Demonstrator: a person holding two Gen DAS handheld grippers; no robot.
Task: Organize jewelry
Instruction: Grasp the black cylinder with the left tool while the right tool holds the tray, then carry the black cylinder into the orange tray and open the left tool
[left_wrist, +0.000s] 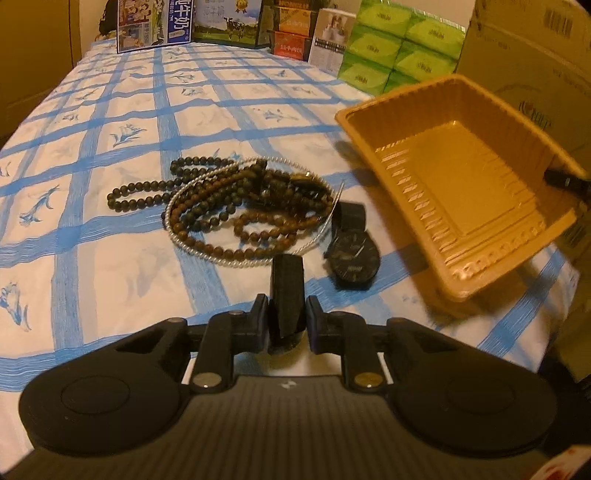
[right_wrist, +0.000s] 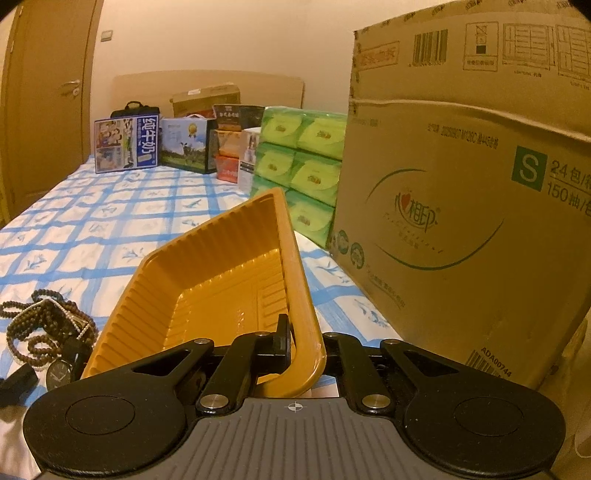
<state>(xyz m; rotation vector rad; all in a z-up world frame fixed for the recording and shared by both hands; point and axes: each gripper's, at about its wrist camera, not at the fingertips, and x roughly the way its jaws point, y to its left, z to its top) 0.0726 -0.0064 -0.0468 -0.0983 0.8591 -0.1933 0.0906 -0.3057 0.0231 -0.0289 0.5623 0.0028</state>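
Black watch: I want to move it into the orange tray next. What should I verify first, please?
1. Left gripper grips the strap of the black watch: ok, pads close against both edges.
2. Right gripper holds the orange tray: ok, shut on its rim.
3. Tray empty: ok.
4. Tray level: not ok, tilted steeply.
5. Watch free of the silver chain: cannot tell; the chain meets the far strap.

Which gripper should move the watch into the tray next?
Left, probably. The left gripper is closed around the black watch strap, while the right gripper is clamped on the rim of the tilted orange tray and has to hold it.
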